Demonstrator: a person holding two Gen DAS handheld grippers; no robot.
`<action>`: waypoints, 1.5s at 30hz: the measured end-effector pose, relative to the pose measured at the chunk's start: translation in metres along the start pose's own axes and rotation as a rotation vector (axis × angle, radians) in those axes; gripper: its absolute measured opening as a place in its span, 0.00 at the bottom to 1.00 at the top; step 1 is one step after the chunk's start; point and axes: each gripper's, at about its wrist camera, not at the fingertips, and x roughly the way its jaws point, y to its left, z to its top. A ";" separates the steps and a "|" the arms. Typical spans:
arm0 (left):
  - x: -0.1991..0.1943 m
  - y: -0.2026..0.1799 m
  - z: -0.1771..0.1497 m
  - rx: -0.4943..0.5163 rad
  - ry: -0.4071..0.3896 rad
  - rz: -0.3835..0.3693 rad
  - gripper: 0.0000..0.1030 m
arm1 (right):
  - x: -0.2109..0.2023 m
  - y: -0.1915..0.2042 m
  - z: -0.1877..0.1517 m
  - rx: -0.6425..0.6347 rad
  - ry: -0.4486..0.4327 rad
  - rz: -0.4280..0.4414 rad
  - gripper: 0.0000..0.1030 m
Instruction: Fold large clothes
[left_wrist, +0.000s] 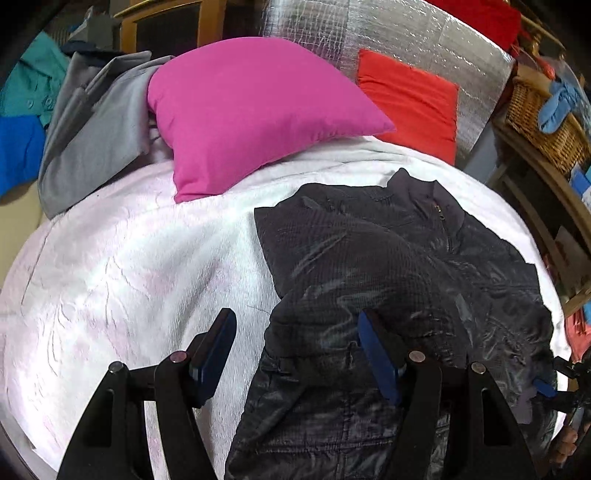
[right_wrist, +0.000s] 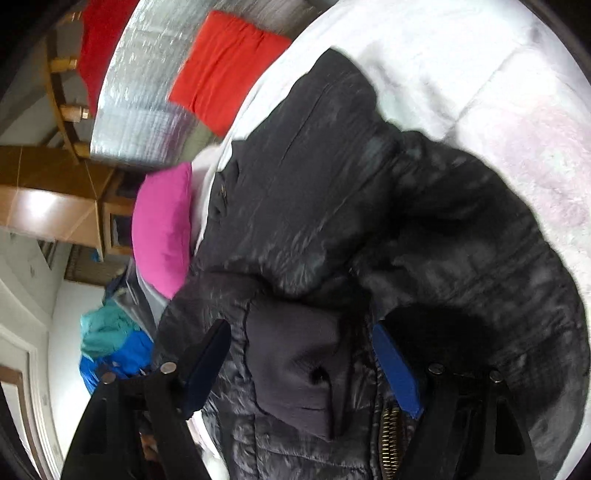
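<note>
A white textured bedspread (left_wrist: 129, 266) covers the bed. On it, at 12 o'clock in the left wrist view, rests a magenta cushion (left_wrist: 255, 118). At 1 o'clock an orange-red cushion (left_wrist: 410, 103) leans against a silver quilted foil panel (left_wrist: 399, 40). At 10 o'clock lie a grey garment (left_wrist: 96, 129), a teal cloth (left_wrist: 33, 81) and a blue cloth (left_wrist: 18, 151). At 3 o'clock wooden shelving (left_wrist: 539, 206) carries a wicker basket (left_wrist: 543, 125). A wooden cabinet (right_wrist: 55, 195) appears at 9 o'clock in the right wrist view.

Jacket (left_wrist: 406, 295) lies on blanket (left_wrist: 129, 277), pillow (left_wrist: 251, 118) behind.
</note>
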 end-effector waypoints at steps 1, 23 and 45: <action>0.002 -0.001 0.000 0.006 0.007 0.001 0.67 | 0.008 0.005 -0.001 -0.024 0.008 -0.017 0.78; 0.038 -0.021 -0.002 0.089 0.096 0.063 0.67 | -0.031 0.081 0.081 -0.396 -0.385 -0.353 0.09; 0.068 -0.011 0.000 0.021 0.136 0.056 0.70 | 0.024 -0.004 0.104 -0.176 -0.158 -0.269 0.72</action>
